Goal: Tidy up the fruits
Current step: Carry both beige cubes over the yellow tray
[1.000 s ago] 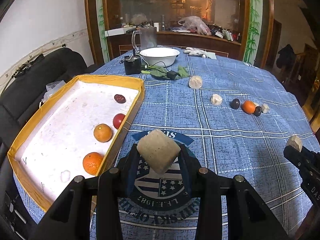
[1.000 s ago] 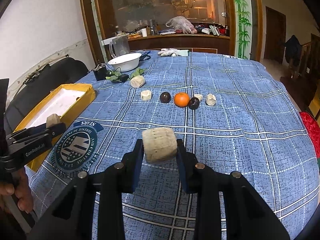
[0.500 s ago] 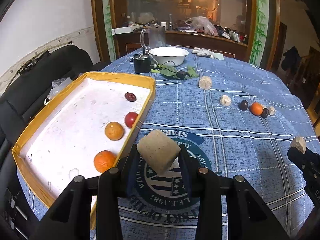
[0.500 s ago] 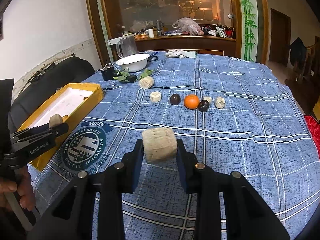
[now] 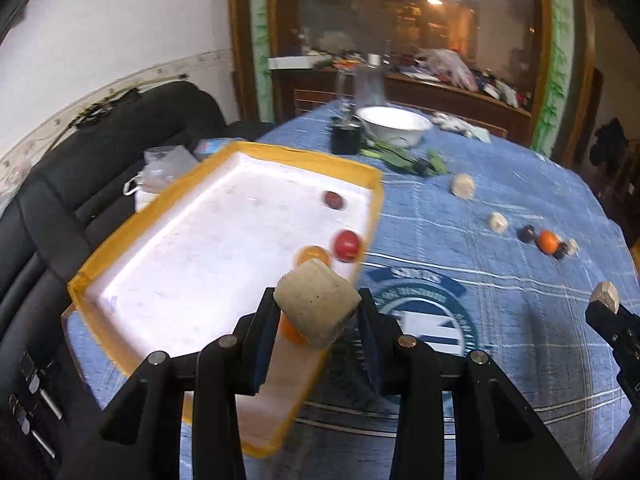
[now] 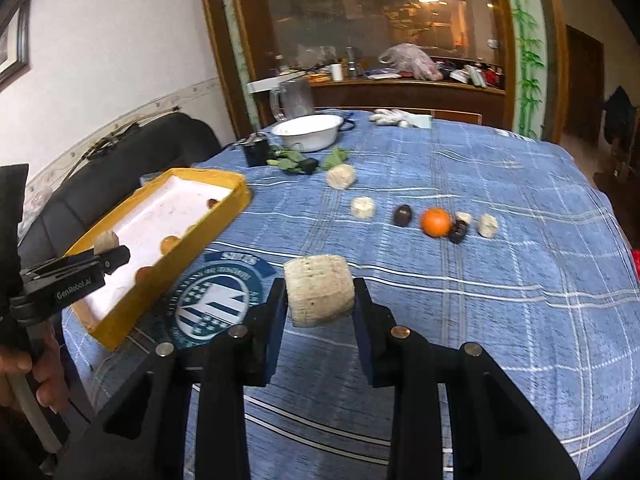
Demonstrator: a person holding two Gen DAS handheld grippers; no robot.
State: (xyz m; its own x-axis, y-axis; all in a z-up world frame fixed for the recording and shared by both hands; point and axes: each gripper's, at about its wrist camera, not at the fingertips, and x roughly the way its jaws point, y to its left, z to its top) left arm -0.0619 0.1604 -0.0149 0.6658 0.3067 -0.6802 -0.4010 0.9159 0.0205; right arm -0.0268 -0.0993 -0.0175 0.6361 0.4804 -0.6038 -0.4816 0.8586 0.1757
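Fingers of the left gripper (image 5: 318,316) are closed narrowly on a beige chunk (image 5: 316,308), pinching it by its two sides, tilted, above the near right edge of the yellow tray (image 5: 224,152). Fingers of the right gripper (image 6: 319,300) clamp a second beige chunk (image 6: 319,296), ridged on its face, held clear above the blue plaid tablecloth (image 6: 500,320) to the right of the tray. Neither chunk touches the cloth or the tray.

In the left wrist view, directly behind the held chunk, an orange (image 5: 290,330) lies on the tray's white floor, partly hidden. Farther in sit another orange (image 5: 312,255) and a red fruit (image 5: 346,245) just beside it near the tray's right wall, then a dark red fruit (image 5: 333,199) deeper in.

Right of the tray, a round printed emblem (image 6: 216,300) lies on the cloth beside its near corner. Farther off, well apart from the tray, a row of loose pieces crosses the cloth: a pale chunk (image 6: 363,207), a dark fruit (image 6: 403,215), a bright orange (image 6: 435,221), a second dark fruit (image 6: 458,232) touching it, and two more pale chunks (image 6: 488,225). A larger pale chunk (image 6: 341,176) sits beyond these, then green leaves (image 6: 288,160) and a white bowl (image 6: 308,130) past the tray's far end.
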